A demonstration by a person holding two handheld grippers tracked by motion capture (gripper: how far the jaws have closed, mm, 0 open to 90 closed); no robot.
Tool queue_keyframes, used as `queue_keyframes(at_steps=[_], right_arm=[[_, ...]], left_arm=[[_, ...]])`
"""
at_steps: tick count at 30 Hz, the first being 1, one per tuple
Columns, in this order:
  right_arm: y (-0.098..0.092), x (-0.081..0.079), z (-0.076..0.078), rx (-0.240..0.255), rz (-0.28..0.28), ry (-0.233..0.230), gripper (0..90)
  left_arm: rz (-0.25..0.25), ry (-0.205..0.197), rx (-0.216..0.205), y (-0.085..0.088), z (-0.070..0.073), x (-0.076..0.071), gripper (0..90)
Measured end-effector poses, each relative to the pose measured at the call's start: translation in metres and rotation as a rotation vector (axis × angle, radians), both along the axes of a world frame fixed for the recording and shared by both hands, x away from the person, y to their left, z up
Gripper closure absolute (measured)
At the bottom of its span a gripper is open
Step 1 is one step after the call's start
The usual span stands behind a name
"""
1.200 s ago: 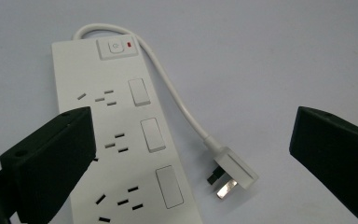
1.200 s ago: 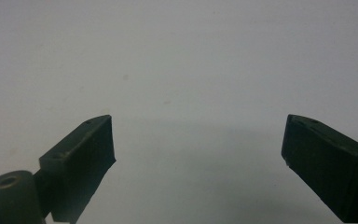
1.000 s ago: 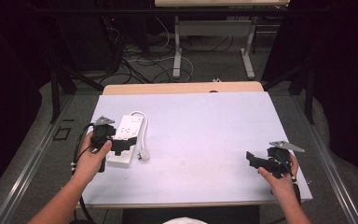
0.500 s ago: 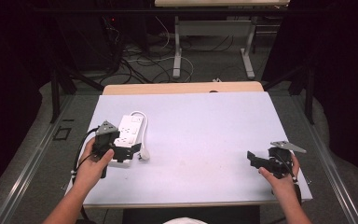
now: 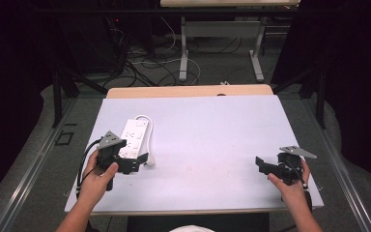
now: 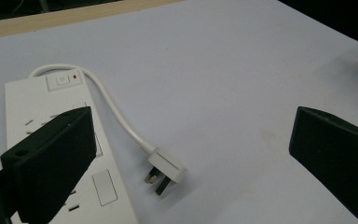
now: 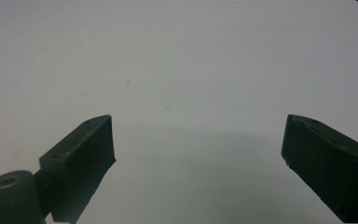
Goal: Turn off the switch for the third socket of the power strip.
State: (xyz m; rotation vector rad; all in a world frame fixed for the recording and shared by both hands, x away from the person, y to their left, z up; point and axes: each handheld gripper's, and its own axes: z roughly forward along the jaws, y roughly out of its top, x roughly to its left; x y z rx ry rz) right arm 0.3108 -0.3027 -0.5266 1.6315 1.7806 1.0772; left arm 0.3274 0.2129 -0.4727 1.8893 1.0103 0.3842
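Here, a white power strip (image 5: 134, 139) at about 9 o'clock on the table (image 5: 212, 125), lying flat, cord looping off its far end and back to a plug (image 6: 165, 170) resting on the bare top just beside it. Directly above the strip's near end, the left gripper (image 5: 136, 162), jaws spread wide, clasping nothing. Well apart, near 4 o'clock, the right gripper (image 5: 263, 164), likewise spread wide over bare table.
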Motion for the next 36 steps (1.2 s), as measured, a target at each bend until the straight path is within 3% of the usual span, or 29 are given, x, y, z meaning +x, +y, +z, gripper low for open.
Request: queue_keyframes(at_steps=[8, 15, 27, 36], right_arm=[[0.001, 0.000, 0.000, -0.012, 0.014, 0.000, 8.6], [0.003, 0.000, 0.000, -0.009, 0.013, -0.010, 8.6], [0.004, 0.000, 0.000, -0.009, 0.028, -0.014, 8.6], [0.005, 0.000, -0.001, -0.021, 0.043, -0.020, 8.6]], left_arm=[[0.024, 0.005, -0.035, 0.009, -0.014, -0.006, 0.5], [0.045, 0.035, -0.065, 0.014, -0.027, -0.010, 0.7], [0.050, 0.078, -0.064, 0.016, -0.054, -0.006, 2.1], [0.007, 0.107, -0.051, 0.005, -0.064, -0.008, 2.0]])
